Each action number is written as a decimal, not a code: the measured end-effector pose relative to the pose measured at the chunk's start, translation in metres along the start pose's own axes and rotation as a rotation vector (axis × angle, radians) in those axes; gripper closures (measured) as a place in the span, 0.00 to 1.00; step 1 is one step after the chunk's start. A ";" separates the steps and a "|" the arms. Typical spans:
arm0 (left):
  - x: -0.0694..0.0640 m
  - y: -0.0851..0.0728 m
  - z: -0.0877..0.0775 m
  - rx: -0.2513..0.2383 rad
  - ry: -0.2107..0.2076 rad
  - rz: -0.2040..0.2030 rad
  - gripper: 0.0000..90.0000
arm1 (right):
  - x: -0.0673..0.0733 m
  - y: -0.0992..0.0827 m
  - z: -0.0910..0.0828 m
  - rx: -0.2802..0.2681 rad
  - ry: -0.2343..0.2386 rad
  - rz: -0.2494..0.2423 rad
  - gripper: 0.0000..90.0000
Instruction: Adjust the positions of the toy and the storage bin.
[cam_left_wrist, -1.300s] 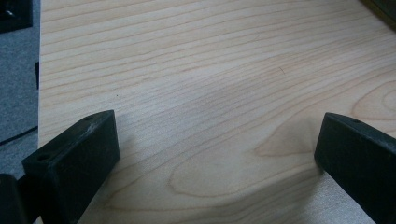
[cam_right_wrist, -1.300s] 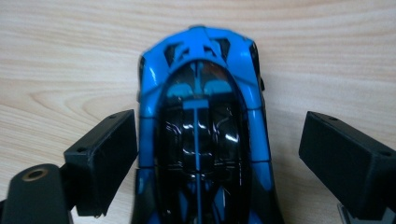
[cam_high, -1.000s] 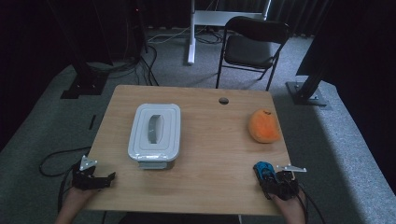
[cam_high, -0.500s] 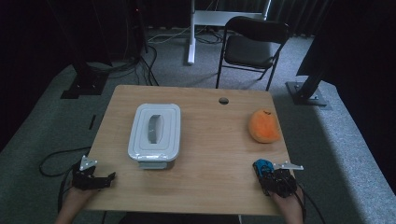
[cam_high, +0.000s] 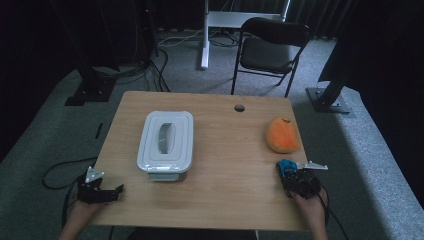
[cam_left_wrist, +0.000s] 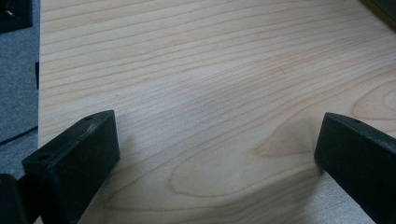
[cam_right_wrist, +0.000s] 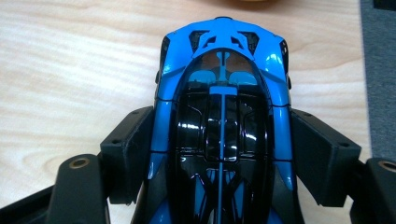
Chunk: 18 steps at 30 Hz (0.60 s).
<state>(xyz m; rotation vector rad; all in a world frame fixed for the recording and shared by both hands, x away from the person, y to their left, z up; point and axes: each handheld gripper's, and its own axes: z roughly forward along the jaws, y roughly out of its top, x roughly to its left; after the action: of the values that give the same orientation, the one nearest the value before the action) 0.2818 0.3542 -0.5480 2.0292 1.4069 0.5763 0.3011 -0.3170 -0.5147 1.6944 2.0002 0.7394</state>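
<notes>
Toy car (cam_right_wrist: 223, 135), blue with a glossy black roof, sits clamped between the two black jaws of the right gripper (cam_right_wrist: 223, 154), whose pads press against its flanks in the right gripper view; those jaws have just been closing in on it. In the high view the car (cam_high: 286, 166) shows as a small blue shape at the lower right of the frame, close to the table's right edge.

Going left to right across the high view: the left gripper (cam_high: 100, 190) rests at the lower left, at the table's (cam_high: 225, 200) near corner, held by a hand (cam_high: 80, 215) coming up from the bottom edge. Its own view shows both jaws spread wide, one at each lower corner of the frame, with bare wood grain between them. Left of centre stands a white lidded container (cam_high: 165, 144) with a grey handle on top, well apart from both grippers. At the right, an orange round object (cam_high: 282, 135) lies just above the blue car. Below that, the right gripper (cam_high: 295, 175) and its hand (cam_high: 311, 210) occupy the lower right. A black folding chair (cam_high: 270, 50) stands beyond the table, upper centre.
</notes>
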 end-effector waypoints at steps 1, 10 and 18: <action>0.000 0.000 0.000 0.000 0.000 0.000 0.00 | 0.000 0.000 0.000 0.000 0.000 0.000 0.30; 0.000 0.000 0.000 0.000 0.000 0.000 0.00 | -0.007 0.000 0.012 0.025 -0.010 0.020 0.30; 0.000 0.000 0.000 0.000 -0.001 0.001 0.00 | -0.013 -0.011 0.013 0.011 0.008 0.049 0.30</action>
<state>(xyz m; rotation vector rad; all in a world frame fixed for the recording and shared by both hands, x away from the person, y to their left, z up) 0.2820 0.3543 -0.5480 2.0300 1.4053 0.5761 0.3035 -0.3295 -0.5319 1.7548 1.9779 0.7536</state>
